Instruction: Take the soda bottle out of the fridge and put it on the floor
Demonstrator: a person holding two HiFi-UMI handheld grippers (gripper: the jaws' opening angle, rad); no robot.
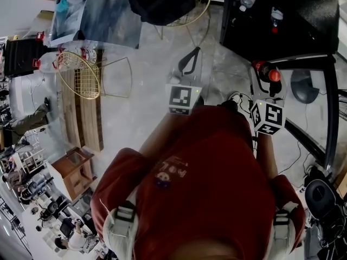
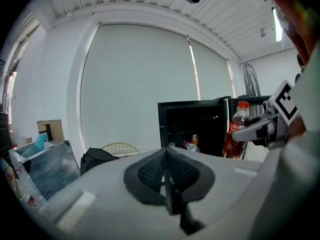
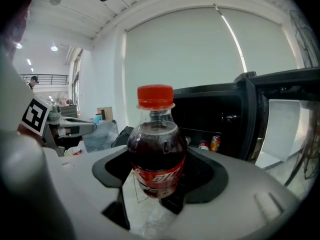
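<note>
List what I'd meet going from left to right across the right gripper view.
Left gripper → soda bottle → drinks on the shelf → open fridge door.

The pale floor (image 1: 143,110) bears a black fridge (image 1: 309,20) and a gold wire chair (image 1: 81,81).

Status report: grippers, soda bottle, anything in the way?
Left hand-held gripper shut, empty. Right hand-held gripper shut on soda bottle, upright, before the open fridge, not yet on floor. Nothing seen blocking.

Bare floor (image 1: 146,91) clear in the middle, fridge door (image 1: 327,107) standing open at right, wire chair (image 1: 81,77) at left
</note>
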